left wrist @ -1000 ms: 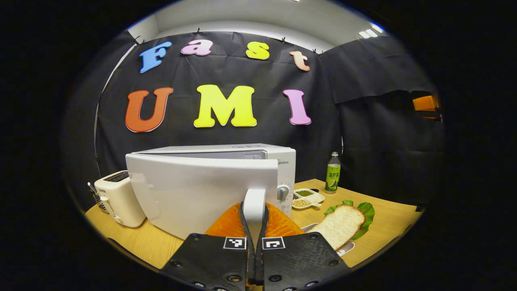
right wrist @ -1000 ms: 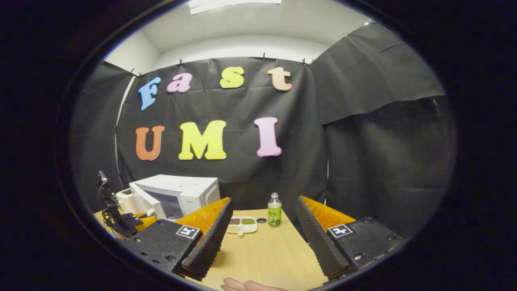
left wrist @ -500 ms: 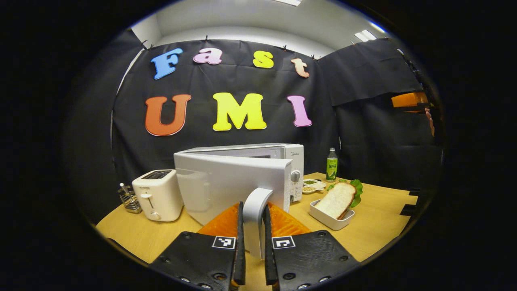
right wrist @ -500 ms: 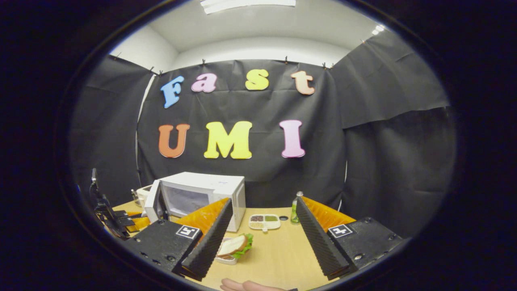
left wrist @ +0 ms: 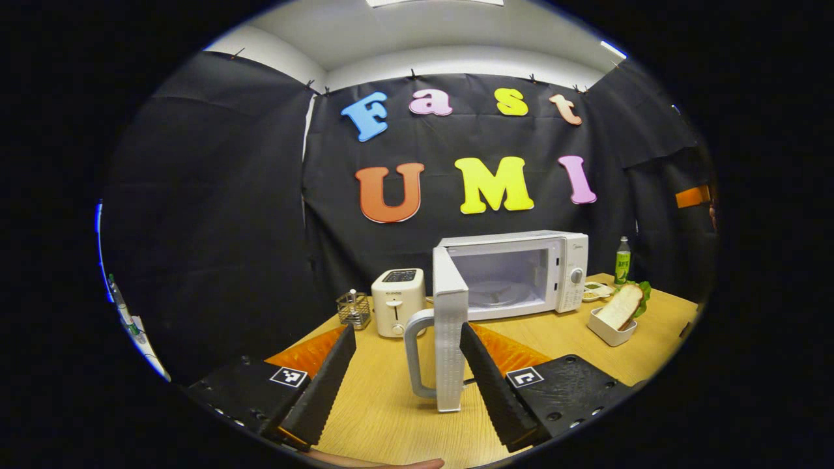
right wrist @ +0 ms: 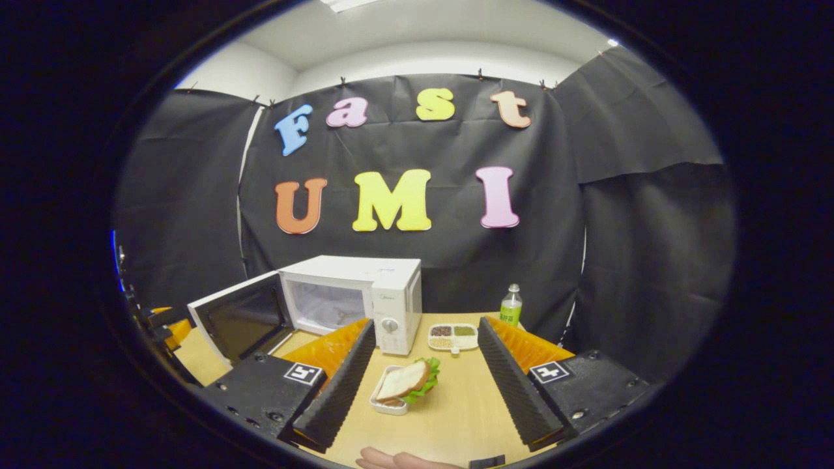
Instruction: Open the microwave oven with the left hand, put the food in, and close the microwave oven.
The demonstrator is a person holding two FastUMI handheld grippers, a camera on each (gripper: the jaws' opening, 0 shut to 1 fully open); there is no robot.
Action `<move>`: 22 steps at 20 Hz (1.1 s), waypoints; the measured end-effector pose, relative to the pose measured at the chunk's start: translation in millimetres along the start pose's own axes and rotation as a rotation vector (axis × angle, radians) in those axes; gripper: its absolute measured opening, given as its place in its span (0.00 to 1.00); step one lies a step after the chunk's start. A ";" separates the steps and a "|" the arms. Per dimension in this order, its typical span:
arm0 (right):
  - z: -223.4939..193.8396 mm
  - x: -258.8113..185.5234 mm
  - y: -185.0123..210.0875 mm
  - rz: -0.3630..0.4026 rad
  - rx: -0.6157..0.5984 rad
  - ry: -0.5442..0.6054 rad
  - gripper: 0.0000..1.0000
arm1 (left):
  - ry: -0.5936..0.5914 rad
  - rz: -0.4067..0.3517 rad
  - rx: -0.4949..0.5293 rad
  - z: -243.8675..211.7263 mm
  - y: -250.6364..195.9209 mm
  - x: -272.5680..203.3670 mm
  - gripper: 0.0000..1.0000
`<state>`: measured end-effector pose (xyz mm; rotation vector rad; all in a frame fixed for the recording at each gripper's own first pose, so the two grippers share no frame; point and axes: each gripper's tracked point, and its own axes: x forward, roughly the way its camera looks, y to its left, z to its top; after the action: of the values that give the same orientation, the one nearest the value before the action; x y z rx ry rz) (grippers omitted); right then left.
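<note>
Microwave oven (left wrist: 521, 273) stands at the back of the wooden table (left wrist: 391, 417) with its door (left wrist: 449, 339) swung fully outward, and we see that door edge-on in the left gripper view, its curved handle (left wrist: 417, 355) facing left. The left gripper (left wrist: 407, 384) hangs with its fingers spread wide; the door's free edge and handle sit in the gap between them, touching neither finger as far as we can judge. In this view we also find a white toaster (left wrist: 396, 301) and a small wire basket (left wrist: 354, 309) left of the oven, and the lit cavity with its turntable behind the door.

From the right gripper view we get the other face: the door's (right wrist: 238, 319) dark inner window, the oven (right wrist: 355, 293) from its control side with a knob (right wrist: 389, 325), and a divided dish of grains (right wrist: 452, 335) beside a green bottle (right wrist: 511, 305). The right gripper (right wrist: 423, 384) is likewise spread wide and holds nothing. The food, a slice of bread on lettuce in a white tray (right wrist: 402, 384), lies on the table just before the oven's control panel, framed between the right gripper's fingers but beyond their tips. In the left gripper view the same tray (left wrist: 616, 316) sits well to the right of the open door.
</note>
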<state>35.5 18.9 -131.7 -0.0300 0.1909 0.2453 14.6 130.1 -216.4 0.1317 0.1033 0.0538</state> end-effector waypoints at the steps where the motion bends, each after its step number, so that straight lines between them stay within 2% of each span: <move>1: -5.0 9.2 -1.5 0.008 -0.001 0.023 0.91 | -0.011 0.020 -0.005 10.2 -1.1 -4.8 0.84; 2: -8.9 20.8 -2.3 0.022 -0.006 0.053 1.00 | -0.016 0.030 -0.016 17.3 -4.3 -8.3 0.84; 3: -15.1 34.7 -4.2 0.038 -0.013 0.088 1.00 | -0.021 0.031 -0.027 26.6 -9.9 -12.2 0.84; 4: -22.8 47.6 -5.5 0.058 -0.015 0.135 1.00 | -0.024 0.030 -0.039 35.0 -15.0 -16.0 0.95; 5: -34.4 60.5 -7.7 0.074 -0.016 0.188 1.00 | -0.030 0.021 -0.044 44.7 -21.7 -18.9 0.95; 6: -41.7 72.3 -10.4 0.096 -0.022 0.228 1.00 | -0.036 0.016 -0.051 55.0 -27.9 -19.1 0.84; 7: -49.9 85.2 -13.2 0.114 -0.029 0.262 0.92 | -0.023 0.018 -0.056 60.4 -31.6 -19.7 0.95; 8: -56.7 97.5 -16.5 0.129 -0.040 0.298 0.92 | -0.018 0.018 -0.061 67.2 -34.7 -17.9 0.85; 9: -64.4 108.7 -17.9 0.152 -0.048 0.332 0.92 | -0.014 0.031 -0.078 73.8 -34.2 -18.1 0.95; 10: -72.0 119.4 -20.1 0.180 -0.048 0.365 1.00 | -0.026 0.022 -0.096 84.3 -40.0 -18.4 0.95; 13: -104.7 147.8 -21.5 0.273 -0.037 0.497 1.00 | -0.056 0.029 -0.127 107.3 -49.9 -20.0 0.95; 14: -115.2 155.8 -21.4 0.304 -0.016 0.541 0.92 | -0.069 0.043 -0.118 113.1 -48.9 -21.2 0.95; 15: -128.4 162.9 -19.7 0.337 0.017 0.591 1.00 | -0.079 0.064 -0.106 119.5 -48.0 -22.1 0.95; 16: -140.5 166.9 -17.5 0.368 0.060 0.644 0.99 | -0.094 0.083 -0.100 125.3 -47.8 -22.2 0.84; 17: -153.8 170.4 -13.9 0.398 0.107 0.697 0.88 | -0.107 0.094 -0.101 131.1 -49.1 -23.0 0.95; 18: -163.5 171.3 -9.1 0.441 0.161 0.742 0.97 | -0.113 0.096 -0.111 134.4 -52.0 -22.8 0.84; 19: -171.6 170.8 -3.6 0.482 0.214 0.783 0.95 | -0.117 0.089 -0.124 138.2 -57.6 -23.6 0.95; 20: -178.3 168.8 -0.4 0.507 0.265 0.813 0.84 | -0.120 0.086 -0.132 138.6 -60.3 -23.4 0.95; 21: -184.3 170.5 1.5 0.525 0.310 0.836 0.80 | -0.119 0.091 -0.134 139.0 -60.6 -23.4 0.95; 22: -190.5 171.3 3.0 0.539 0.351 0.861 0.79 | -0.117 0.101 -0.133 138.7 -57.4 -21.9 0.84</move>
<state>162.7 52.6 -351.5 0.2731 1.1042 0.7275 10.2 54.2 -85.2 0.0066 -0.0241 0.1530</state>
